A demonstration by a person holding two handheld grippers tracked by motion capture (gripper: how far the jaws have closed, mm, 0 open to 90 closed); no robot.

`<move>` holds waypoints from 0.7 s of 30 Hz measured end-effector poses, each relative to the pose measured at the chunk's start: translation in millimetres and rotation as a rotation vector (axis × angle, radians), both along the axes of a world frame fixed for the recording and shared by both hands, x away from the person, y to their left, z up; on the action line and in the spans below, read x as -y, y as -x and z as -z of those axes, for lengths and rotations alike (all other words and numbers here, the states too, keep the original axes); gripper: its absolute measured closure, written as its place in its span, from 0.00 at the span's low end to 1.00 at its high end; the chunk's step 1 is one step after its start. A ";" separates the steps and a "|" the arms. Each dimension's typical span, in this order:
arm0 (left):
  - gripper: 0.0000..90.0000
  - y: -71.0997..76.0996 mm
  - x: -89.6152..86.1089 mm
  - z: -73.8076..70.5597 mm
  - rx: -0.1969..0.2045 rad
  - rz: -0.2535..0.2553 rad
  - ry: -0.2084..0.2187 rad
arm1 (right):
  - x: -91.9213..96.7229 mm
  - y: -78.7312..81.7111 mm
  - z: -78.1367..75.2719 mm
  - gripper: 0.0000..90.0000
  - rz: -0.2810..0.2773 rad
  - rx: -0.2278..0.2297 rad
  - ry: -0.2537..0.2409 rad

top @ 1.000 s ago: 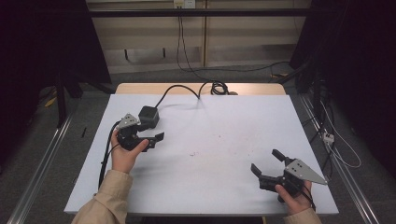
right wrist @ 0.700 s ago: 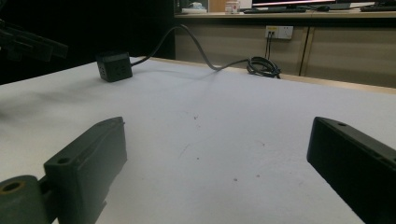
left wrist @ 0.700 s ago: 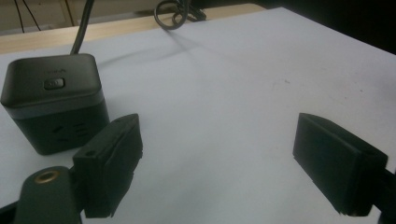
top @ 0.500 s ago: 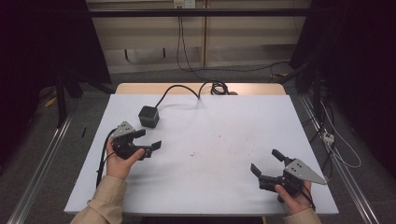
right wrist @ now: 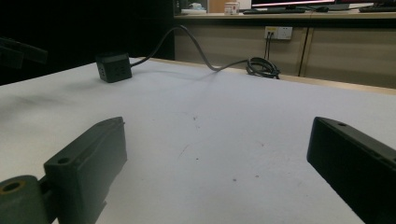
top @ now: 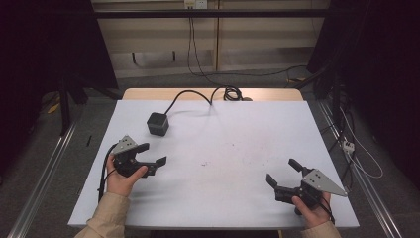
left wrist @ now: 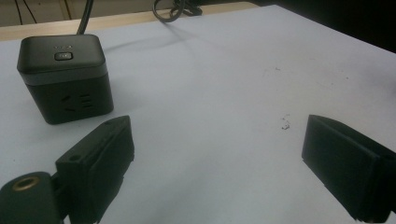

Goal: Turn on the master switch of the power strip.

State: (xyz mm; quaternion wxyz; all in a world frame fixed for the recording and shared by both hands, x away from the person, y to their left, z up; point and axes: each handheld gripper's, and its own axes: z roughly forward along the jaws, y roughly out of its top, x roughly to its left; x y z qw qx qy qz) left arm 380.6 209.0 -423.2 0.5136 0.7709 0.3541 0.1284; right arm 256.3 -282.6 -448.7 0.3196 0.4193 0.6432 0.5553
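A black cube power socket (top: 157, 123) stands on the white table (top: 237, 134) at the back left, and its cable (top: 193, 96) runs to the far edge. My left gripper (top: 152, 154) is open and empty, a short way in front of the cube, with its jaws pointing right. In the left gripper view the cube (left wrist: 65, 77) stands just beyond the left jaw, apart from the open left gripper (left wrist: 217, 140). My right gripper (top: 281, 171) is open and empty near the front right of the table. The right gripper view has the cube (right wrist: 113, 66) far off, past the open right gripper (right wrist: 217, 140).
The cable ends in a coil (top: 230, 92) at the table's far edge, where a strip of bare wood (top: 148, 94) shows. More cables (top: 356, 158) lie on the floor to the right. Metal rails (top: 44, 173) flank the table.
My left gripper has drawn back from the cube toward the person's side. It was right next to the cube a second ago. The right gripper has stayed put.
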 end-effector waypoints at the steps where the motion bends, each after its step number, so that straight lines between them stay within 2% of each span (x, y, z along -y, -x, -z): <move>1: 0.10 1.1 -0.3 0.2 0.002 0.001 0.001 | 0.1 0.0 0.0 0.05 0.001 -0.001 0.001; 8: 0.09 8.5 -2.3 2.7 0.001 0.014 -0.005 | 1.1 0.5 0.0 0.05 0.002 -0.002 0.002; 21: 0.09 18.6 -9.2 7.4 0.003 0.007 -0.009 | 1.9 0.7 -0.1 0.05 0.001 -0.002 0.004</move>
